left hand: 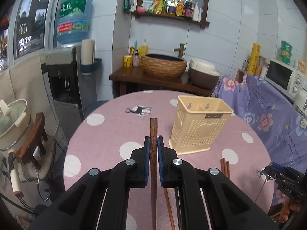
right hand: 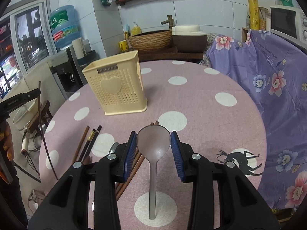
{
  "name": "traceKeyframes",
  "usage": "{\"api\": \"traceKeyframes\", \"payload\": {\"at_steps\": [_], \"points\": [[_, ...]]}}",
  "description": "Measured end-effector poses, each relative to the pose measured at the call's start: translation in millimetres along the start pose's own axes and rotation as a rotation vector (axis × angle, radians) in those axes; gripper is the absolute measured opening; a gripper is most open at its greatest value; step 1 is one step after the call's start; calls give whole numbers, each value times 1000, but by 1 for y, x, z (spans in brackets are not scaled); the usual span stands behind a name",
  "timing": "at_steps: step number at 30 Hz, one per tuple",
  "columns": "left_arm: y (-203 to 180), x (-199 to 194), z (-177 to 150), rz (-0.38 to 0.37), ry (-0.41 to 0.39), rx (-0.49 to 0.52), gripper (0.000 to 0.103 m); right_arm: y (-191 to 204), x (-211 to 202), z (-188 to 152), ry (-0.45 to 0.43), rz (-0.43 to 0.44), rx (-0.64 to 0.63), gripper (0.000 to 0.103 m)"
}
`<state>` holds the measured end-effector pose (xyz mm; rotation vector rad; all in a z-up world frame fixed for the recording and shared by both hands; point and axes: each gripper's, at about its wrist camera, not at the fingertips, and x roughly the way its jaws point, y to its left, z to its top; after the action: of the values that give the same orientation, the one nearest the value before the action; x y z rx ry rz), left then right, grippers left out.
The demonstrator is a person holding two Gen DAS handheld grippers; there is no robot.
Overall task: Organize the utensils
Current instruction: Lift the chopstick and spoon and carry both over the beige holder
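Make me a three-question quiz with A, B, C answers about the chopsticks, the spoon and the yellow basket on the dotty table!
1. Where is the spoon?
A. Inside the basket
B. Between the right gripper's fingers
C. On the shelf

2. What colour is the utensil basket?
A. Pale yellow
B. Green
C. Red

3. What is the left gripper doing?
A. Wide open, holding nothing
B. Shut on a cup
C. Shut on brown chopsticks

Answers:
1. B, the spoon's bowl sits between the blue pads of the right gripper.
2. A, the holed plastic basket with a heart is cream yellow.
3. C, the pads press the brown chopsticks, which stick out forward above the table.
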<state>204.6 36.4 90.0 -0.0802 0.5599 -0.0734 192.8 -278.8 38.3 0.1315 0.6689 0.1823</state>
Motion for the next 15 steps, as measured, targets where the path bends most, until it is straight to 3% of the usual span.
{"api": "traceKeyframes", "payload": {"at_steps": [15], "points": [[3, -15, 8, -15, -70, 1, 9, 7, -8, 8, -46, 30, -32, 37]]}}
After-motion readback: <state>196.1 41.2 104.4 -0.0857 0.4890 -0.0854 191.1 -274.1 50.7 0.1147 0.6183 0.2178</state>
